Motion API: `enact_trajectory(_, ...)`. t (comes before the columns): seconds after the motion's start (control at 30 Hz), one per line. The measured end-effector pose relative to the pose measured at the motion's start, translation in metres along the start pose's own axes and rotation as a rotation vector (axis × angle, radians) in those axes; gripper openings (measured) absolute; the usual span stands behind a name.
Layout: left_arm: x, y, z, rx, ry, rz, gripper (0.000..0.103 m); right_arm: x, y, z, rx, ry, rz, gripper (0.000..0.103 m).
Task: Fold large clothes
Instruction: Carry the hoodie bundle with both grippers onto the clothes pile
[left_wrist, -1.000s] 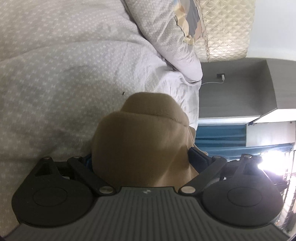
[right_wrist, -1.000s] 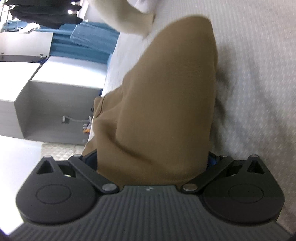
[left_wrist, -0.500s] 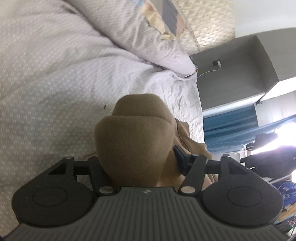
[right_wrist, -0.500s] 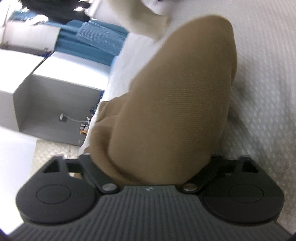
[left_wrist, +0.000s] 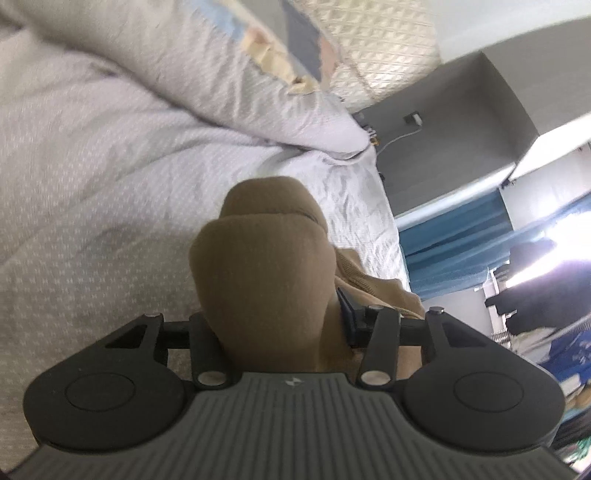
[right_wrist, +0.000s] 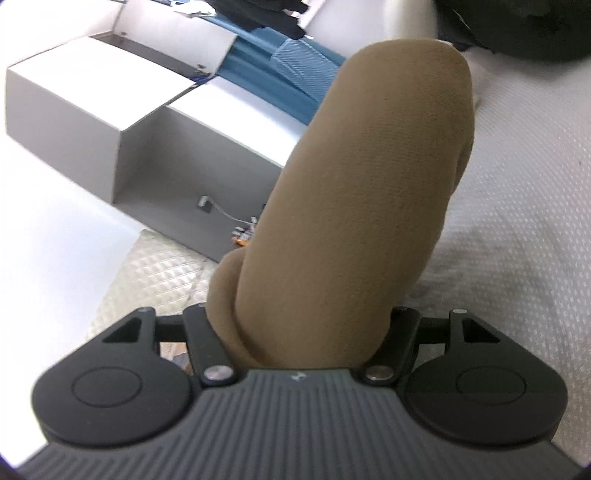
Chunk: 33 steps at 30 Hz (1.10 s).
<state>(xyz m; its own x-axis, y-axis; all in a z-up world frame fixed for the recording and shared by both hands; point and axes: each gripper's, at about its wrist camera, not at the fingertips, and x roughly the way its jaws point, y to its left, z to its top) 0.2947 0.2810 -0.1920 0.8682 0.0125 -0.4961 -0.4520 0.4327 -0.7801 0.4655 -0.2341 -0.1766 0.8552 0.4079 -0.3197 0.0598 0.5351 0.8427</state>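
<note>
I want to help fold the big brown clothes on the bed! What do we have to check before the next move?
1. Brown garment sits between the left gripper jaws, which are closing: ok.
2. The same garment fills the right gripper, jaws also closing: ok.
3. Both grips firm enough to lift: cannot tell, the cloth hides the pads.
4. Bed cover beside the garment is free for laying it down: ok.
5. Pillow lies apart from the garment: ok.
6. Rest of the garment hanging neatly: cannot tell, the grippers hide it.
</note>
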Motion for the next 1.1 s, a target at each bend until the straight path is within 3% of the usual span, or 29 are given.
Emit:
enact_trajectory(0.3,-0.045,-0.024,-0.019,0.066,0.053,-0.07,0.051,-0.062,0.01,0.024,-0.019,-0.05,0.068,0.067)
enact_trajectory(0.6,-0.075,-0.085,-0.061,0.142,0.12,-0.178,0.05,-0.152,0.022,0.062,-0.06,-0.153,0.111,0.067)
enact_trajectory(0.87,-0.085,-0.189,-0.104,0.228,0.167,-0.324,0.049,-0.236,0.029,0.125,-0.099,-0.276,0.142,0.067)
enact_trajectory(1.1,-0.051,-0.294,-0.164,0.289,0.266,-0.417,0.049,-0.286,0.024,0.194,-0.128,-0.402,0.108,0.067)
